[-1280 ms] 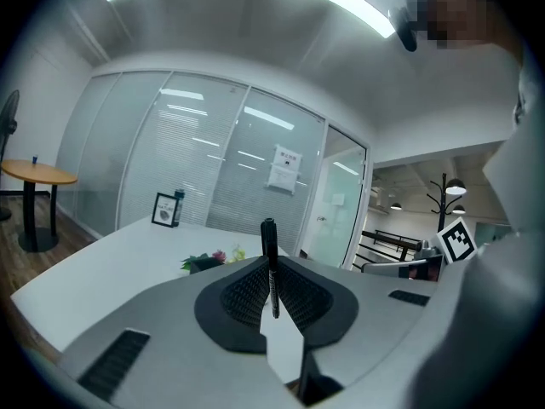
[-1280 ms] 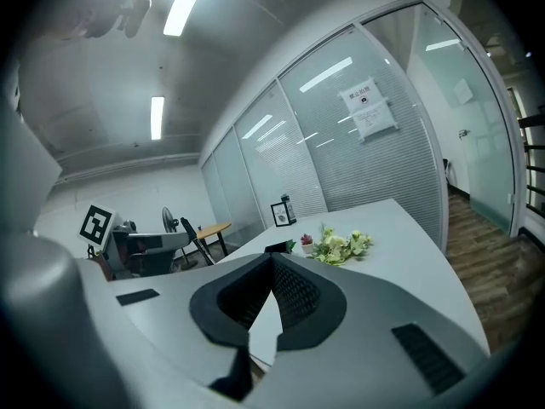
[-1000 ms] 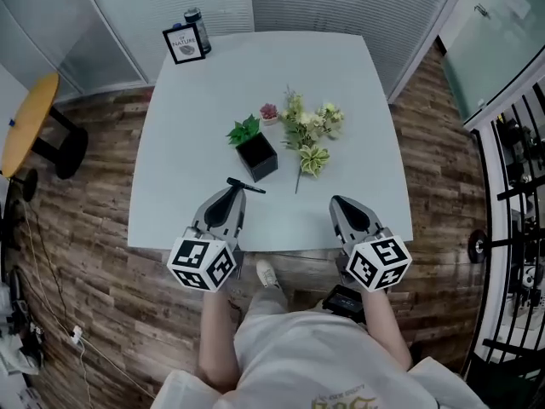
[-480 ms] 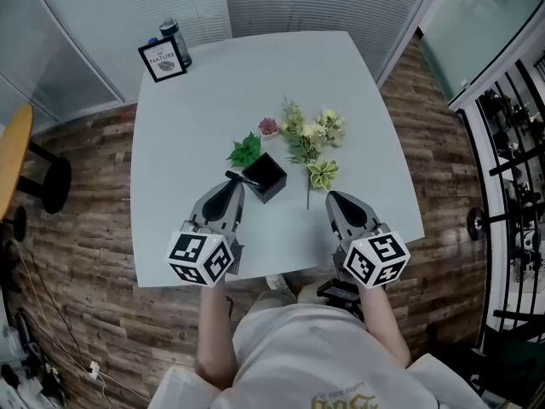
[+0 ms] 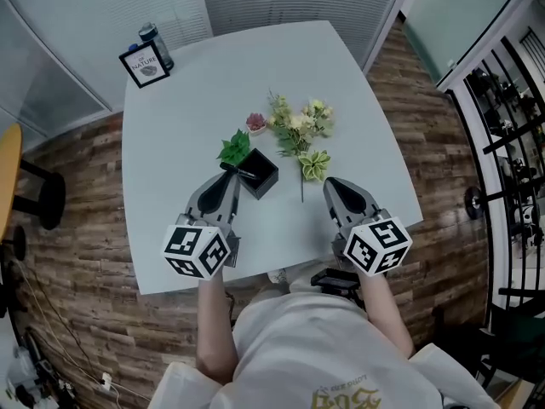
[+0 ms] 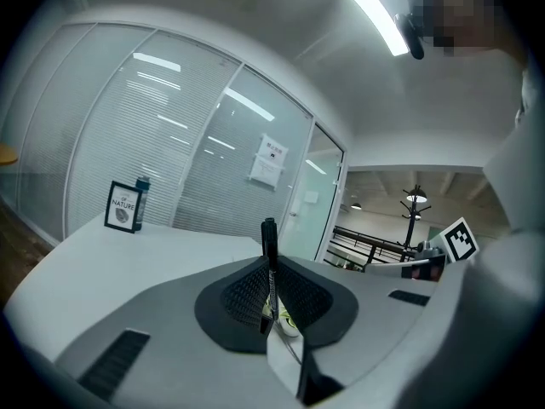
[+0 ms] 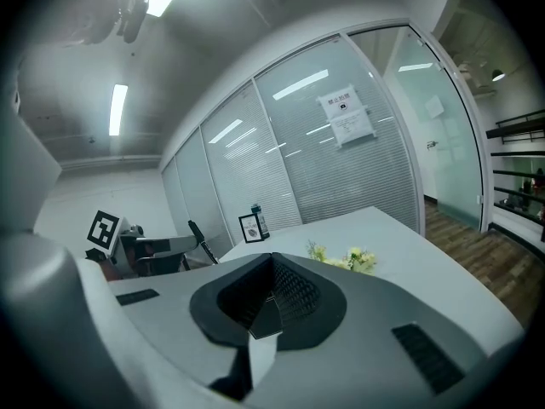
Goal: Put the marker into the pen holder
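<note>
Just beyond my left tool point(image 5: 228, 181), clamped on the marker point(image 6: 270, 258), stands the pen holder point(image 5: 261, 178); I should centre the tip before releasing.

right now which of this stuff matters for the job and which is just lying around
For the job: marker, clamped in the left gripper; black pen holder.

Lying about: flowers; green sprig; framed sign; bottle. The right gripper is shut and empty.
</note>
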A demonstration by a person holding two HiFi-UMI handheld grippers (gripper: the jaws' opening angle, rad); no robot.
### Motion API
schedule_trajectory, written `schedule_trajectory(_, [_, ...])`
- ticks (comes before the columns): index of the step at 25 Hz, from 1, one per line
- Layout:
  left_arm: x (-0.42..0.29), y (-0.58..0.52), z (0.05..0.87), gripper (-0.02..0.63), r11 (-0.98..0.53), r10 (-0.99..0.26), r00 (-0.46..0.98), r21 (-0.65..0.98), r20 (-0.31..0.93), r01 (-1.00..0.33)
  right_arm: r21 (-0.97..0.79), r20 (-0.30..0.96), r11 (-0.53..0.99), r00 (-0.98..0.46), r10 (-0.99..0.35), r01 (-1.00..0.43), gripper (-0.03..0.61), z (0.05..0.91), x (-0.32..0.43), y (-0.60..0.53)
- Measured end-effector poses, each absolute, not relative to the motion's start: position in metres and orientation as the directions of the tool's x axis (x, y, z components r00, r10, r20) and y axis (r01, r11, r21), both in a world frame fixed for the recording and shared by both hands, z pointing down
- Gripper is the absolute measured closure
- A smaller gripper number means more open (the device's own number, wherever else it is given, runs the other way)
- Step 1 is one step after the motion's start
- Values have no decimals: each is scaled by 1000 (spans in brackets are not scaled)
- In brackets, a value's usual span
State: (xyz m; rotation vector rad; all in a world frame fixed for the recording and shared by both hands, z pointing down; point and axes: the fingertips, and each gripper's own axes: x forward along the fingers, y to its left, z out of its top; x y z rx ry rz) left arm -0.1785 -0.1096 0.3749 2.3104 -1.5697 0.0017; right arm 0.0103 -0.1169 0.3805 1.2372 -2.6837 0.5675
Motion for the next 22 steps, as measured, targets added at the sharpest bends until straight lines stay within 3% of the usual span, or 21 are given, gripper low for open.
schedule_trajectory(22, [-180, -132, 394, 581, -321, -887, 384, 257, 255, -912, -304, 290, 590, -663, -690, -748, 563, 395, 5, -141])
